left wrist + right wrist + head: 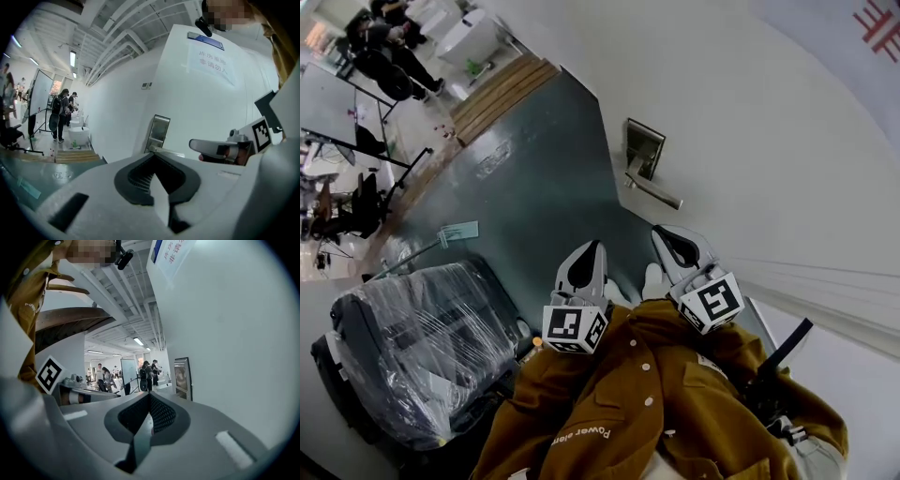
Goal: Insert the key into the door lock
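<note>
The white door carries a metal lock plate with a lever handle below it. In the head view my left gripper and right gripper are side by side just short of the handle, both pointing at the door. Each is shut with nothing visible between its jaws. No key shows in any view. The lock plate stands ahead of the left gripper, with the right gripper's body to its right. In the right gripper view the plate stands just right of the right gripper.
A plastic-wrapped chair stands at the left on the dark green floor. A wooden step, white fixtures and people are farther back. A paper sign hangs high on the door.
</note>
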`<state>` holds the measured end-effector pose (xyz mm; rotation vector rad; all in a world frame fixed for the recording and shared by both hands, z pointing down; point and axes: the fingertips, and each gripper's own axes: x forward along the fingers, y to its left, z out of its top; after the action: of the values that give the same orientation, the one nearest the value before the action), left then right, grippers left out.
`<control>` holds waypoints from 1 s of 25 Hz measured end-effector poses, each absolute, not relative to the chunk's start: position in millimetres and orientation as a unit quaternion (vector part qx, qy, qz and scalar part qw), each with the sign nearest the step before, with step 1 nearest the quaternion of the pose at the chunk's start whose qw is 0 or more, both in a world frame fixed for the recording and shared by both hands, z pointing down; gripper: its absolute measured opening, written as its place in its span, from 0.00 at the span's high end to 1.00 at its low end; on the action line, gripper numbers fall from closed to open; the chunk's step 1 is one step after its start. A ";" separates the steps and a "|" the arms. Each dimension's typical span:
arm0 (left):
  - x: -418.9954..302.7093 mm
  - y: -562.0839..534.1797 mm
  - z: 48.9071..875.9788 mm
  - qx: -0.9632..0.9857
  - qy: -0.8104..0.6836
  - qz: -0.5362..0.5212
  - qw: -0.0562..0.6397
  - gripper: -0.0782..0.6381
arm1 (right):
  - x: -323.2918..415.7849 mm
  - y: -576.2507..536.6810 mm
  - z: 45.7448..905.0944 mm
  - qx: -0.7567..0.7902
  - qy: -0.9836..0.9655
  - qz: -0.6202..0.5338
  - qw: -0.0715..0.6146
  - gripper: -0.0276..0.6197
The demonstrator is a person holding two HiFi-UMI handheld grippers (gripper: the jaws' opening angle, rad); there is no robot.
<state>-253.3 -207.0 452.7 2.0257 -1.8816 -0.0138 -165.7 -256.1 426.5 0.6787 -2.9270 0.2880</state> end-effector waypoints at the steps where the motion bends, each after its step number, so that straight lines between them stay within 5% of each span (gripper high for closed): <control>1: -250.6 -204.4 448.7 0.719 -0.669 -0.006 0.187 0.88 | -167.3 -256.3 429.4 0.223 -0.968 0.094 0.069 0.95; 25: -244.9 -206.2 441.3 0.708 -0.672 -0.037 0.214 0.88 | -175.1 -263.8 441.8 0.214 -0.969 0.092 0.081 0.95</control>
<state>-244.9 -206.2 441.3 1.9645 -1.8643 -0.1025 -175.1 -263.8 441.8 0.6408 -2.8964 0.2747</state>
